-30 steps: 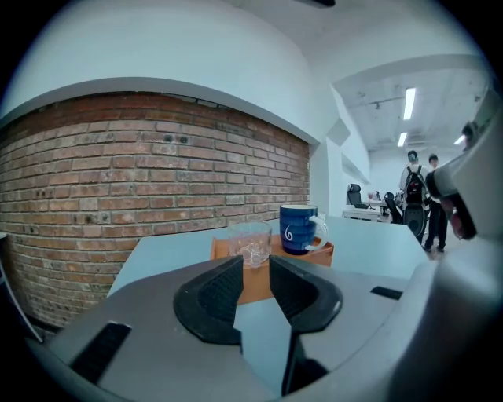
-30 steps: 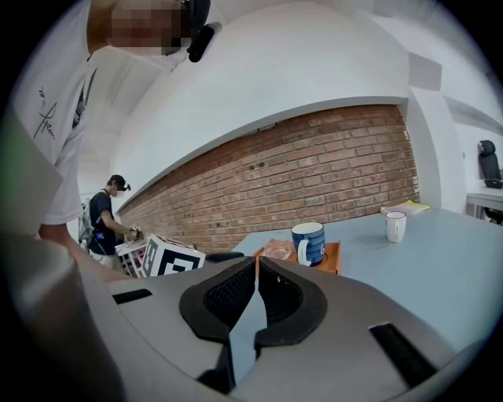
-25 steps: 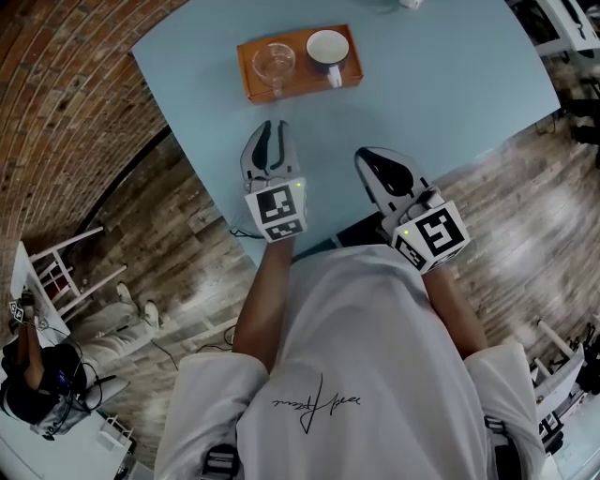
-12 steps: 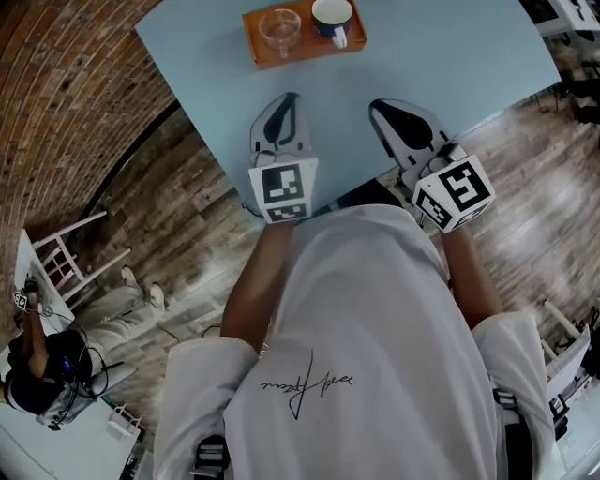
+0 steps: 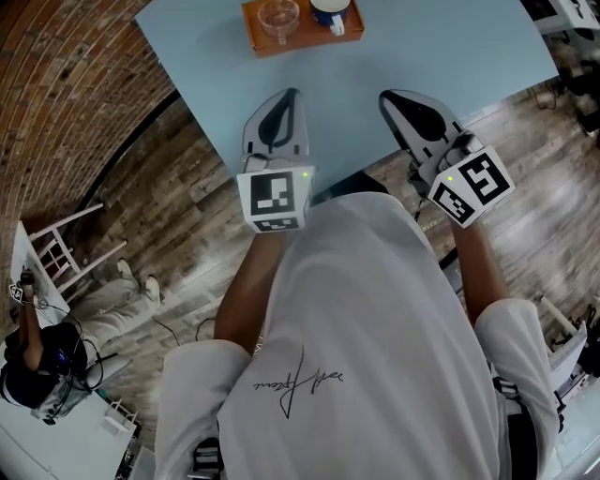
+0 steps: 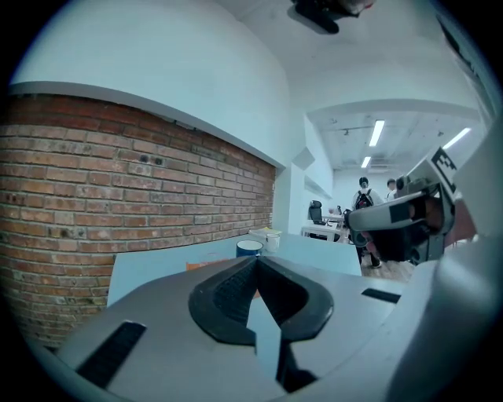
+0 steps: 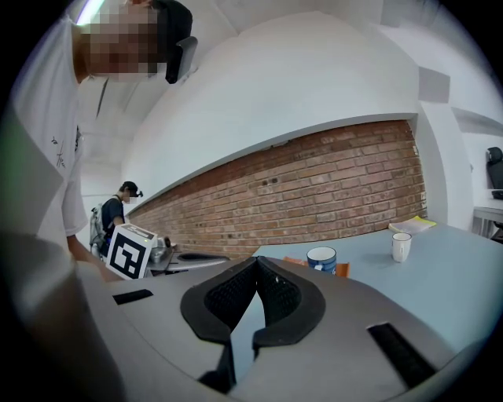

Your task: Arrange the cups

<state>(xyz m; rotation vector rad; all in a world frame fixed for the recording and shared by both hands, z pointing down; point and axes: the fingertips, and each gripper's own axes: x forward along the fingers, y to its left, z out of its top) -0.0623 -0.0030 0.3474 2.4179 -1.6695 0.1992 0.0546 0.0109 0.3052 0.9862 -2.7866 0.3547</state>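
Note:
An orange tray (image 5: 302, 30) lies at the far side of the light blue table (image 5: 450, 56). On it stand a clear glass cup (image 5: 279, 16) and a blue mug (image 5: 330, 11) with a white inside. My left gripper (image 5: 292, 94) hovers over the table's near edge, well short of the tray. Its jaws have just been closing and now meet with nothing between them. My right gripper (image 5: 389, 97) is beside it, also shut and empty. The left gripper view shows the blue mug (image 6: 249, 247) just beyond the closed tips. The right gripper view has the blue mug (image 7: 321, 258) ahead on the tray (image 7: 343, 269).
A small white cup (image 7: 402, 246) and a yellowish pad (image 7: 416, 224) sit farther back on the table. A brick wall runs along the left. On the wooden floor at left are a white chair (image 5: 61, 258) and a seated person (image 5: 37, 375).
Both grippers have lifted and drawn back toward my body. The tray has slid to the top edge of the head view. The left jaws have gone from apart to together.

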